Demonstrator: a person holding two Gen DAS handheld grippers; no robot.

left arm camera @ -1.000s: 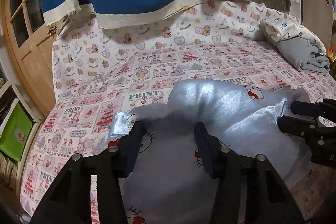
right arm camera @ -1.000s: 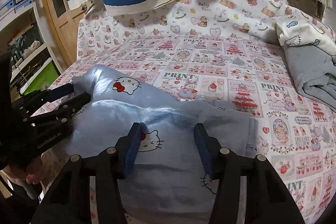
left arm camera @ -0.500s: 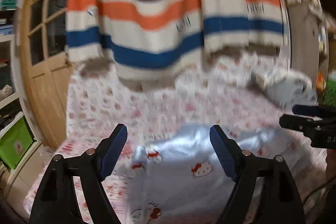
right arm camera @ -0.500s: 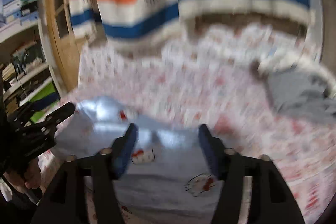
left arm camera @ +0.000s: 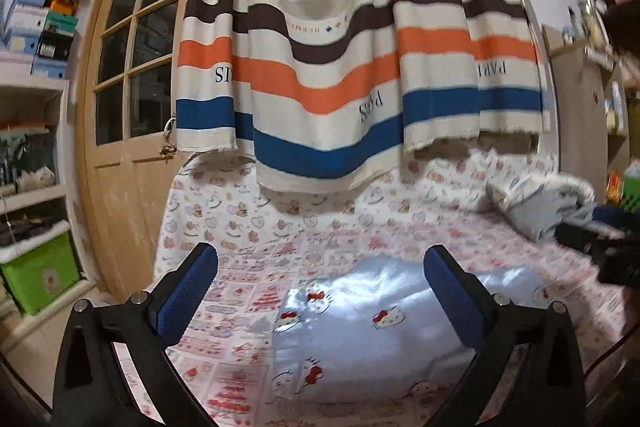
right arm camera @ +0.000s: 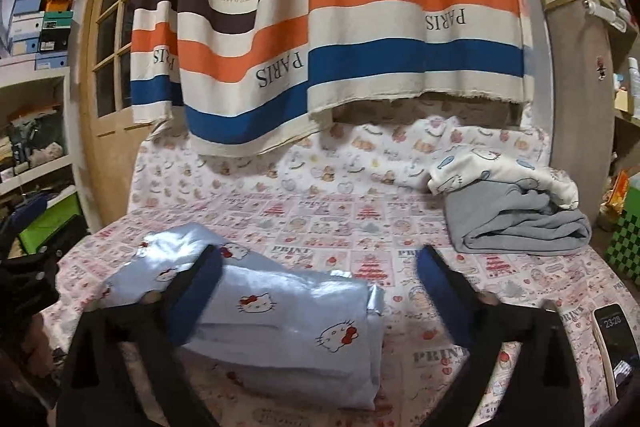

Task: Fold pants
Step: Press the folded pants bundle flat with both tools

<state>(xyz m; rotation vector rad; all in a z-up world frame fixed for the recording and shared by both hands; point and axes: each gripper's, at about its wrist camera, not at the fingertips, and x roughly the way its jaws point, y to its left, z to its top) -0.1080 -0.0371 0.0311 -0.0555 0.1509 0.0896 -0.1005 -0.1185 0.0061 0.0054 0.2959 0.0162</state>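
The light blue satin pants (left arm camera: 372, 331) with a cat print lie folded into a flat bundle (right arm camera: 280, 323) on the printed bed sheet (right arm camera: 360, 223). My left gripper (left arm camera: 320, 279) hangs above and behind them, its jaws opening wide with nothing between the blue pads. My right gripper (right arm camera: 316, 287) is likewise raised over the bundle, its jaws opening and free of the cloth. The right gripper shows as a dark blur (left arm camera: 600, 243) at the right edge of the left wrist view; the left gripper appears dark (right arm camera: 24, 267) at the left edge of the right wrist view.
A folded grey garment with a white printed piece on top (right arm camera: 516, 215) lies at the bed's back right. A striped curtain (right arm camera: 328, 27) hangs over the far side. A phone (right arm camera: 616, 343) rests at the near right. A wooden door (left arm camera: 124, 115), shelves and a green bin (left arm camera: 40, 275) stand left.
Both grippers have let go of the pants, opened wide, lifted and tipped up toward level. The pants now lie folded on the sheet.
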